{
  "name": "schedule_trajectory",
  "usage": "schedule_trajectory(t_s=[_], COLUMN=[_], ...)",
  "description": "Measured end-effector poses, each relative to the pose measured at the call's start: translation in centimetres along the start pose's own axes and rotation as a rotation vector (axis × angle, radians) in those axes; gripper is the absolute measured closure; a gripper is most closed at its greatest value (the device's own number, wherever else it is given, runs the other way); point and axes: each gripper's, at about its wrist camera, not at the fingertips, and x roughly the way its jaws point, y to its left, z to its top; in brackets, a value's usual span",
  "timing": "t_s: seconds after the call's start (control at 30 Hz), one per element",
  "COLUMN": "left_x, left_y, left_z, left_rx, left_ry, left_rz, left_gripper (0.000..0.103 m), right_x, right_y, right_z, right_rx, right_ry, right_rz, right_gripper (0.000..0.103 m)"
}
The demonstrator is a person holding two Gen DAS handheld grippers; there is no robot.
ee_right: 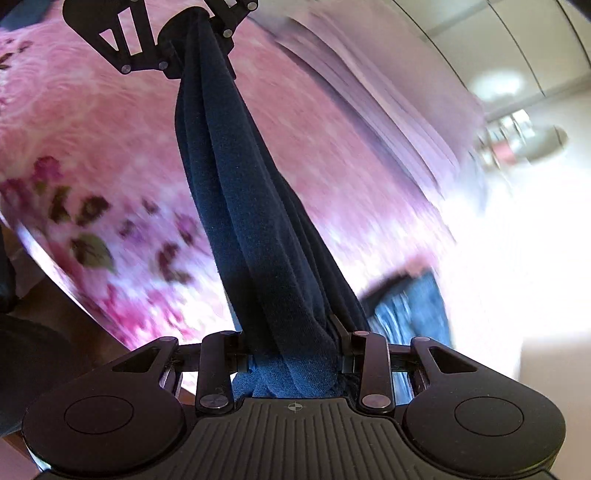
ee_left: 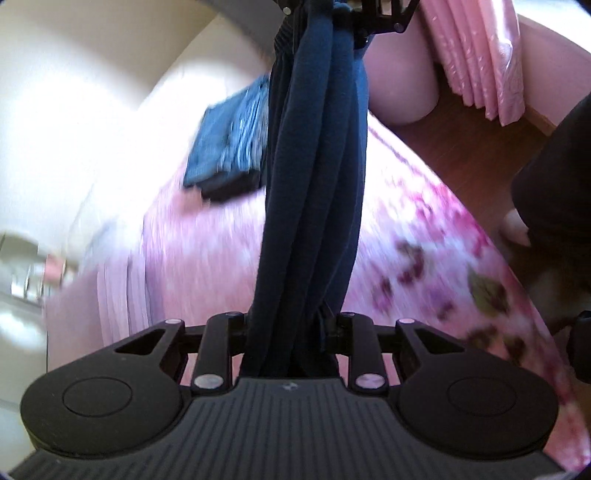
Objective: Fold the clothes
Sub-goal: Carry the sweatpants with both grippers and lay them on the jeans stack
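A dark navy garment (ee_left: 314, 177) is stretched taut in the air between my two grippers, bunched into rope-like folds. My left gripper (ee_left: 291, 332) is shut on one end of it. My right gripper (ee_right: 295, 347) is shut on the other end (ee_right: 258, 229). Each gripper shows at the top of the other's view: the right gripper (ee_left: 354, 18) in the left wrist view, the left gripper (ee_right: 195, 33) in the right wrist view. Below lies a pink floral bed cover (ee_left: 424, 258), also in the right wrist view (ee_right: 92, 129).
A folded stack of blue clothes (ee_left: 229, 147) lies on the bed, also seen in the right wrist view (ee_right: 410, 306). Pink curtains (ee_left: 476, 55) hang over a wooden floor (ee_left: 491, 155) beside the bed. A dark-clothed person (ee_left: 554, 192) stands at the bed's edge.
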Motion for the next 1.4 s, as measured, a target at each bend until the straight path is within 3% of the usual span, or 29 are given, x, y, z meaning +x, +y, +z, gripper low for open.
schedule_trajectory(t_s=[0.17, 0.3, 0.53, 0.67, 0.8, 0.9, 0.97, 1.1, 1.4], left_x=[4.9, 11.3, 26.7, 34.8, 43.0, 47.3, 48.0, 47.4, 46.1], left_y=[4.8, 10.3, 20.2, 23.2, 19.6, 15.3, 13.7, 13.0, 14.4], left_z=[7.3, 14.4, 26.1, 28.3, 28.4, 27.9, 27.9, 27.7, 28.3], left_rx=[0.075, 0.087, 0.015, -0.04, -0.032, 0.013, 0.012, 0.007, -0.047], left_ry=[-0.059, -0.057, 0.098, 0.172, 0.229, 0.297, 0.307, 0.302, 0.267], left_rz=[0.059, 0.148, 0.279, 0.356, 0.255, 0.15, 0.156, 0.192, 0.173], left_gripper=[0.08, 0.08, 0.08, 0.08, 0.078, 0.074, 0.073, 0.073, 0.083], right_x=[1.0, 4.2, 16.6, 23.9, 31.6, 36.4, 37.6, 37.2, 35.0], right_y=[-6.7, -14.5, -32.5, -39.8, -40.1, -37.2, -35.2, -34.4, -36.4], right_z=[-5.1, -9.8, -17.5, -19.8, -22.8, -25.4, -26.8, -28.8, -30.1], right_rx=[0.065, 0.063, -0.034, -0.088, -0.112, -0.158, -0.204, -0.176, -0.087], right_ry=[0.021, -0.02, -0.172, -0.247, -0.247, -0.205, -0.209, -0.257, -0.254], right_rz=[-0.096, -0.169, -0.229, -0.259, -0.203, -0.064, -0.034, -0.036, -0.029], right_gripper=[0.069, 0.069, 0.069, 0.068, 0.068, 0.068, 0.064, 0.06, 0.066])
